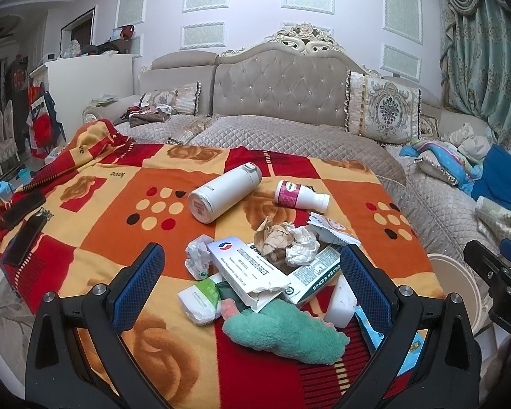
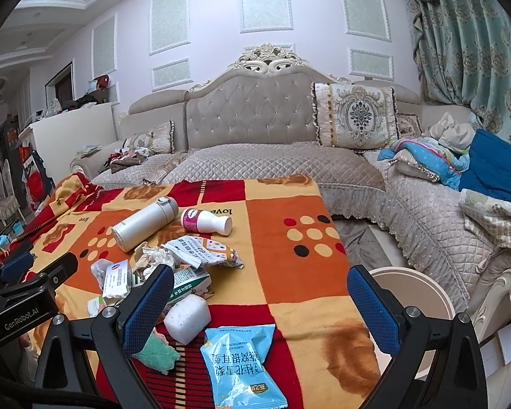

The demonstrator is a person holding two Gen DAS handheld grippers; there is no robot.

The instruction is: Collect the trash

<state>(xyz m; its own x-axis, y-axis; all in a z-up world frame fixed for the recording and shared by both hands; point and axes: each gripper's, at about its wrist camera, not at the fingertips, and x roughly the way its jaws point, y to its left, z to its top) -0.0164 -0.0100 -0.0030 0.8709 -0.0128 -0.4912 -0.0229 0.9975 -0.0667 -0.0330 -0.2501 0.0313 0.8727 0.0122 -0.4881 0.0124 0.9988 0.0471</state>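
A heap of trash lies on the patterned blanket: a torn white medicine box, crumpled paper balls, a green-white carton, a white foam block and a light blue snack packet. A white thermos and a small white bottle with a pink label lie behind the heap. My left gripper is open above the medicine box, holding nothing. My right gripper is open above the blanket beside the foam block, holding nothing.
A round beige bin stands off the blanket's right edge. A green fluffy cloth lies at the near edge. Black phones lie at the far left. A quilted sofa with cushions runs behind and to the right.
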